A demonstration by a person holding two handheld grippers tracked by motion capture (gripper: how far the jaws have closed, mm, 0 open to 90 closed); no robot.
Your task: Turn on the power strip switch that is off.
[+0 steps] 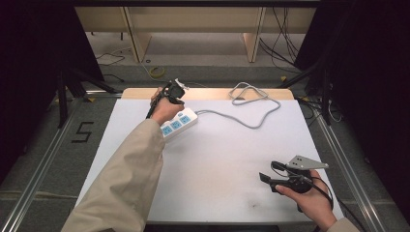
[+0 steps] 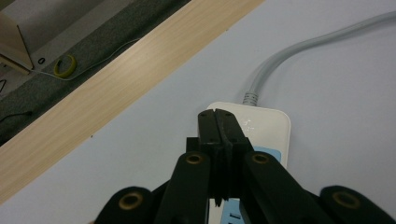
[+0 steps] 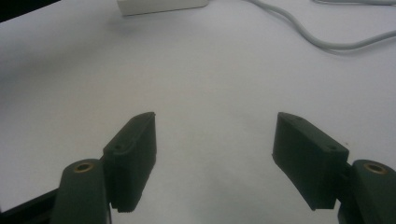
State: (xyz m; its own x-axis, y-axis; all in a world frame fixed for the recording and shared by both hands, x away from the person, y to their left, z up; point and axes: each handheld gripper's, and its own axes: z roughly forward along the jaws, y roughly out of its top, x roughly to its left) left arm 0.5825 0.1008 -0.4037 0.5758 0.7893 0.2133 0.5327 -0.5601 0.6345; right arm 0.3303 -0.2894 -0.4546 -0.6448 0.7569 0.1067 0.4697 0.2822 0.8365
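Nearest the camera in the high view, a beige sleeve [image 1: 121, 183] comes in from the bottom left and reaches toward the far side of the white tabletop [image 1: 217, 164]. At its end the left gripper [image 1: 173, 92] is held over the far end of a white power strip [image 1: 178, 123]. Seen from the left gripper view, that gripper [image 2: 218, 116] has its jaws pressed together with nothing between them, their tips over the cable end of the power strip [image 2: 266, 126], just above its top face; whether they touch it cannot be told. The strip lies at the far left of the tabletop, angled, with blue sockets on its top. Its grey cable [image 1: 251, 108] runs off to the right, loops at the far edge and doubles back.

Near the bottom right of the high view, the right gripper [image 1: 270, 180] is held in the person's hand [image 1: 314, 203] low over bare tabletop, well apart from the strip. From the right gripper view its jaws stand wide apart, empty [image 3: 215, 149], pointing across the white surface toward the strip [image 3: 161, 5] and the cable [image 3: 303, 30] at the far side.
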